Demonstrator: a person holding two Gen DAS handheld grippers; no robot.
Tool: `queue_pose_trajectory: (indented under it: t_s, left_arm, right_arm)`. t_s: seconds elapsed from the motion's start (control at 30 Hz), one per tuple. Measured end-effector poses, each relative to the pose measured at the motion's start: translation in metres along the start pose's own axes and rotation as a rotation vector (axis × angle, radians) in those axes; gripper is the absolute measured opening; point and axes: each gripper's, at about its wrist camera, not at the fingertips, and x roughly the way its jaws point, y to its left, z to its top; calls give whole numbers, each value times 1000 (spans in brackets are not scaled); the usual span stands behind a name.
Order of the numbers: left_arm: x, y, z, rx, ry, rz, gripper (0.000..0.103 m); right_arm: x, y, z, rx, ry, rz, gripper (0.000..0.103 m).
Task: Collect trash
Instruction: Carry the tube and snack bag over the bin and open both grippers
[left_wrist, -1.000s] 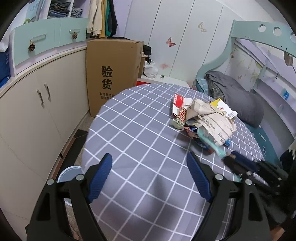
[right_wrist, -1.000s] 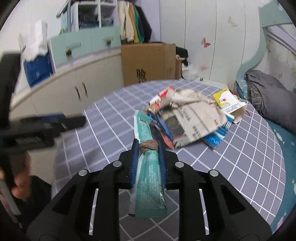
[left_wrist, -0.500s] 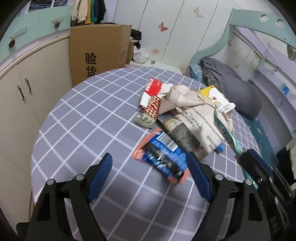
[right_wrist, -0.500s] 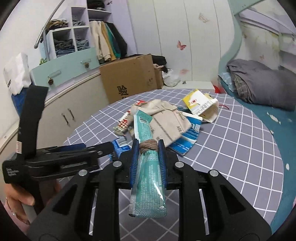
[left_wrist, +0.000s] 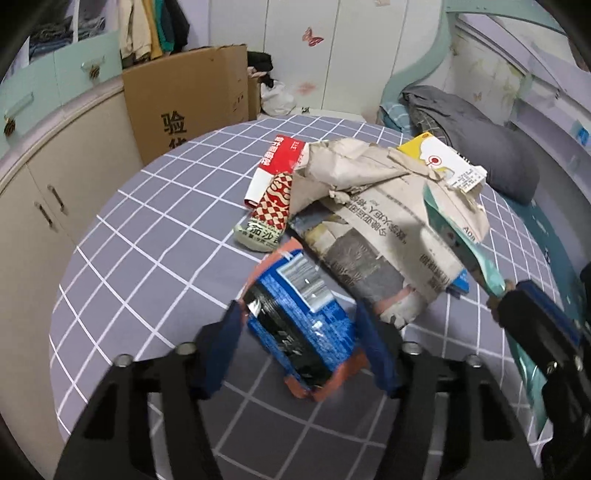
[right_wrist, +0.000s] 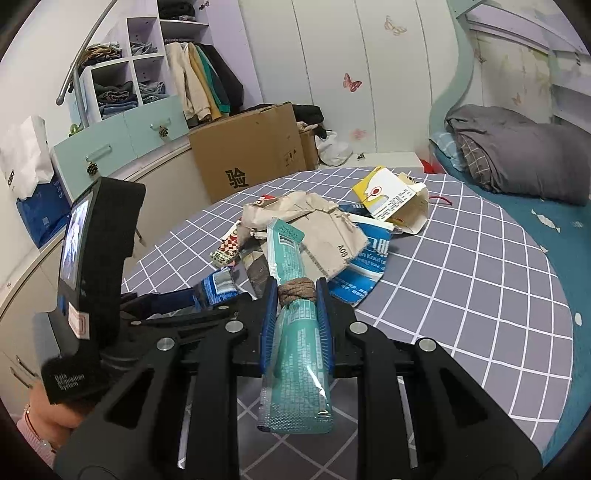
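**Trash collection: one wrapper in hand, second being taken, pile still on table**

Left side first. The left gripper (left_wrist: 295, 325) straddles the blue snack wrapper (left_wrist: 299, 317), which lies at the near edge of the pile on the checked tablecloth (left_wrist: 147, 266). Its jaws have just been closing with the wrapper between them; the blue pads sit close against the wrapper's two long edges, but whether they already press on it cannot be told (the left pad is motion-blurred). Judged: this grasp is in progress, not finished.

Centre. Most of the trash is uncollected: a red-and-white patterned packet (left_wrist: 271, 206), a crumpled newspaper (left_wrist: 373, 206), a yellow-and-white carton (left_wrist: 439, 160), and a blue-and-white pouch (right_wrist: 369, 266) partly under the newspaper.

Right side. The right gripper (right_wrist: 295, 310) is pressed together on a teal wrapper (right_wrist: 295, 354), pinching it at a brownish bunched band; the wrapper hangs clear of the table. So one item is secured.

Hidden or unclear: no bin or bag for the trash shows in either view, so where the items go cannot be said. What lies beneath the newspaper is covered. The person's left hand (right_wrist: 48, 424) is cut off at the frame edge in the right wrist view.
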Motion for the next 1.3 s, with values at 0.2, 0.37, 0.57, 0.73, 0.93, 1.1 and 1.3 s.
queue_pose_trajectory:
  t_s: [0.2, 0.37, 0.57, 0.73, 0.93, 1.1, 1.3]
  left_arm:
    - [-9, 25, -6, -17, -20, -65, 36]
    - [-18, 53, -13, -53, -41, -119, 30]
    - [-40, 92, -27, -83, -79, -109, 30]
    - [-63, 142, -36, -152, -112, -89, 30]
    - [-87, 217, -49, -236, -136, -38, 30]
    - [-95, 281, -68, -308, -134, 32, 30]
    - [-90, 358, -98, -418, -108, 127, 30]
  right_arm:
    - [-3, 18, -1, -23, 4, 6, 21]
    - [-4, 36, 0, -48, 7, 16, 21]
    - [1, 71, 5, -89, 13, 45, 21]
    - [11, 115, 10, -139, 23, 94, 21]
    - [35, 191, 5, -214, 57, 196, 21]
    - [61, 255, -7, -264, 109, 285, 21]
    - [107, 327, -36, -320, 200, 357, 21]
